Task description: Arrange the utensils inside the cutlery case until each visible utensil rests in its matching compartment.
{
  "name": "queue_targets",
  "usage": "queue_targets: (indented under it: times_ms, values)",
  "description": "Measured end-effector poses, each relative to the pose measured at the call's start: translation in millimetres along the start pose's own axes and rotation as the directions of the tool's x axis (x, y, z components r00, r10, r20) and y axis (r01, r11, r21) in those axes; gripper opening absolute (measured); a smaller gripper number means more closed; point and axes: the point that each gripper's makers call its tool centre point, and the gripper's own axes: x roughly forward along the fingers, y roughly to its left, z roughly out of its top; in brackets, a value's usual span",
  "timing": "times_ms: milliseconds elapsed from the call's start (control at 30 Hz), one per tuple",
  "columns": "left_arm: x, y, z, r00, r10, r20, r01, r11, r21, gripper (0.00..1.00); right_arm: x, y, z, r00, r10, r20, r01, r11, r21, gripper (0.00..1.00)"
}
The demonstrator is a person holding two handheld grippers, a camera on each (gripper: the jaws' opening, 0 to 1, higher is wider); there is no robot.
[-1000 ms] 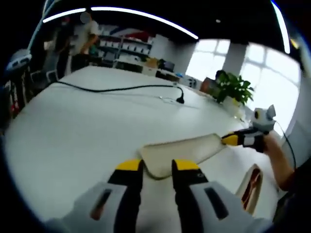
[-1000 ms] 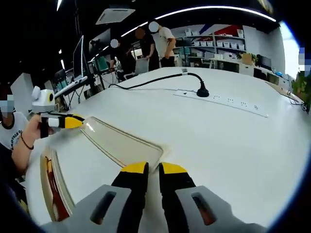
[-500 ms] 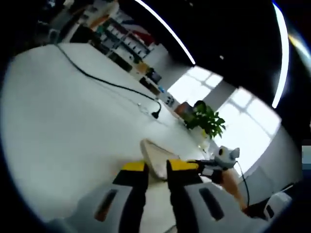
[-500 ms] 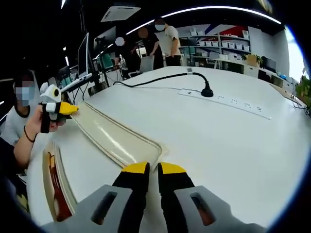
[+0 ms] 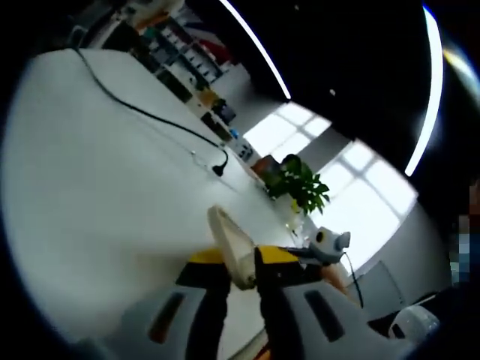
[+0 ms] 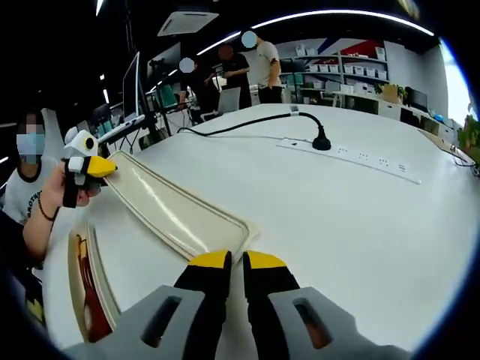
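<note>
A long cream lid (image 6: 172,214) of the cutlery case hangs above the white table (image 6: 337,217), held at both ends. My right gripper (image 6: 230,261) is shut on its near corner. My left gripper (image 6: 101,166) pinches the far end, in a person's hand. In the left gripper view the lid (image 5: 225,236) shows almost edge-on, with my left gripper (image 5: 241,264) shut on it and my right gripper (image 5: 319,251) beyond. The case's base (image 6: 88,289), with reddish shapes inside, lies on the table under the lid's left side; what it holds is unclear.
A black cable (image 6: 247,121) and a white power strip (image 6: 352,159) lie across the far half of the table. Several people (image 6: 251,67) stand by shelves behind it. A potted plant (image 5: 300,184) sits past the table's end near bright windows.
The left gripper's end of the lid has risen and tilted, so the lid now looks edge-on in the left gripper view, which has rolled. The right gripper has stayed almost still.
</note>
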Motion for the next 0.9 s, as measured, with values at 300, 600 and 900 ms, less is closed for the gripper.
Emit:
queue_targets:
  times_ms: [300,600,900]
  values:
    - [2,-5.7,6.3,0.999,-0.039,-0.017,0.038,0.998,-0.058,0.05,-7,0,-0.7,0.999,0.030,0.020,-0.031,0.998,0.055,0.06]
    - [2,-10.6,19.8,0.996,-0.084,-0.015,0.085,0.996,0.028,0.04,-12,-3,-0.4,0.997,0.062,0.036,-0.064,0.997,0.053,0.13]
    - [6,-23.5,32.7,0.988,-0.149,-0.028,0.152,0.975,0.163,0.04,-40,1,31.2,0.985,0.067,0.157,-0.052,0.994,-0.098,0.19]
